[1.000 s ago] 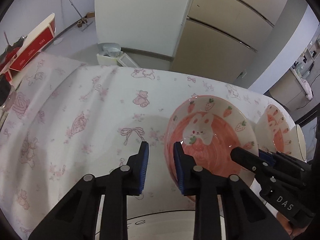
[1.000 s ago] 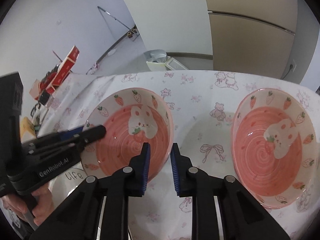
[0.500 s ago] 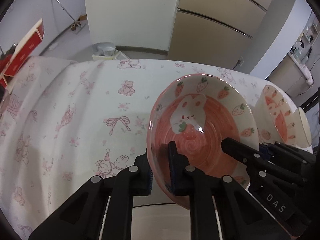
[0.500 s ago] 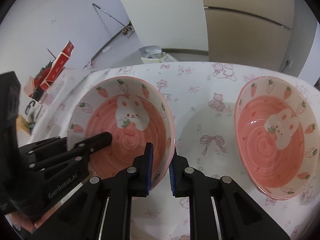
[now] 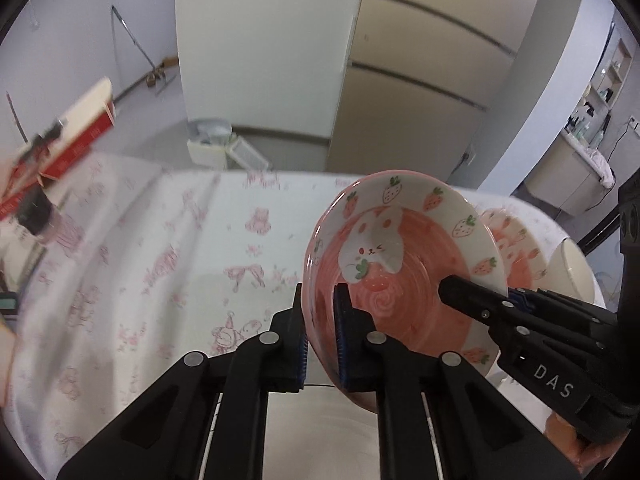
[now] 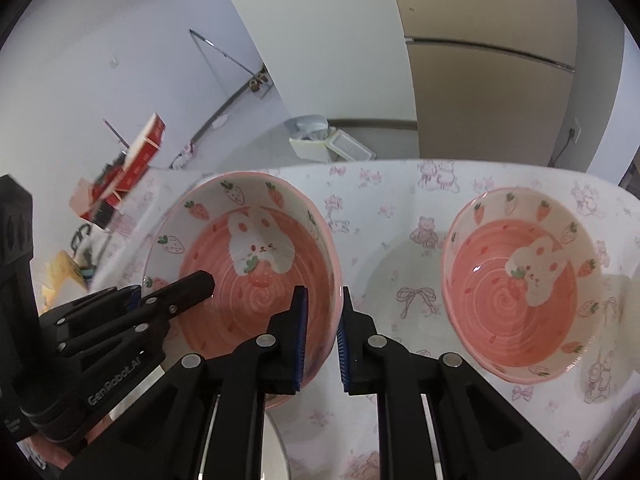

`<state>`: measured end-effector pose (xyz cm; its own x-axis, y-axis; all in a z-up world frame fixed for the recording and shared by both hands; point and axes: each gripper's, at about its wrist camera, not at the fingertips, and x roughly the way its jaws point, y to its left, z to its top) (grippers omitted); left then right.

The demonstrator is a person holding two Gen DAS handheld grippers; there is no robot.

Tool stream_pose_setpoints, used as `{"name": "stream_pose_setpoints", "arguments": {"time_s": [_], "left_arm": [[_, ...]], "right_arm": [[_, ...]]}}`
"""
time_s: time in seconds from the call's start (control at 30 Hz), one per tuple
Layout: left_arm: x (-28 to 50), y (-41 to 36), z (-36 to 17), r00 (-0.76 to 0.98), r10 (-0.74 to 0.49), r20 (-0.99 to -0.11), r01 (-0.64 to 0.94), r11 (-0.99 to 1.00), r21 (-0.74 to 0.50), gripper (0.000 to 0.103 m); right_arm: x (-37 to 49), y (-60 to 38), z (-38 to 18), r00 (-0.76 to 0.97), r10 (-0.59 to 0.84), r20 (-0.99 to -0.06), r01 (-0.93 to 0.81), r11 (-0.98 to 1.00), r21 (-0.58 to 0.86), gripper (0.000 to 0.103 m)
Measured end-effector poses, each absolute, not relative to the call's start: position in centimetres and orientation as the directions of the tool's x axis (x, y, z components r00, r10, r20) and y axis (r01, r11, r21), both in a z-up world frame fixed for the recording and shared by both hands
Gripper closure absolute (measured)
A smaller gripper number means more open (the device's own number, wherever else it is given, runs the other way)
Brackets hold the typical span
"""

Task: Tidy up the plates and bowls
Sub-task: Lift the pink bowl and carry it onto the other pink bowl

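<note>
A pink bowl with a white bunny and strawberries hangs tilted above the tablecloth, held from both sides. My left gripper is shut on its left rim. My right gripper is shut on its right rim. In the right wrist view the same bowl fills the left half, with the left gripper clamped on its far side. The right gripper shows in the left wrist view at the bowl's right edge. A second matching bowl rests on the table to the right.
A white tablecloth with pink prints covers the table. A white round plate lies under the grippers. A cream bowl stands at the far right. A red box sits off the left edge, and a white bin on the floor behind.
Both grippers have closed on opposite rims of the bunny bowl and raised it off the table. It now hangs tilted, higher in both views.
</note>
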<state>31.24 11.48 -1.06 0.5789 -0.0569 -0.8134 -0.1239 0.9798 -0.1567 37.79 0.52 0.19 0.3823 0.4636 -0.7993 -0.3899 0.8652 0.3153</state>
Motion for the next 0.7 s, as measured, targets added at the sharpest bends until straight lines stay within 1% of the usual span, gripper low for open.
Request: {"name": "stream_pose_setpoints", "arguments": {"time_s": [0.1, 0.23, 0.43, 0.6, 0.7], "left_arm": [[30.6, 11.0, 1.7, 0.605, -0.076, -0.792, -0.120, 0.975, -0.186, 0.094], [29.8, 9.1, 6.6, 0.672, -0.051, -0.739, -0.084, 0.986, -0.144, 0.094], [28.9, 5.6, 12.0, 0.745, -0.071, -0.664, -0.027, 0.990, -0.136, 0.094], [28.6, 2.7, 13.8, 0.778, -0.106, -0.619, 0.021, 0.989, -0.144, 0.094], [28.6, 1.1, 13.8, 0.775, -0.142, -0.616, 0.050, 0.985, -0.165, 0.094]], "right_arm": [[37.0, 0.0, 2.7, 0.428, 0.470, -0.772, -0.391, 0.866, 0.310, 0.088], [35.9, -1.7, 7.0, 0.494, 0.482, -0.724, -0.386, 0.867, 0.315, 0.088], [34.0, -6.2, 13.1, 0.603, 0.468, -0.646, -0.364, 0.882, 0.299, 0.088], [32.4, -10.4, 15.6, 0.677, 0.454, -0.580, -0.329, 0.891, 0.314, 0.088], [31.7, -13.1, 15.5, 0.700, 0.454, -0.550, -0.304, 0.888, 0.346, 0.088]]}}
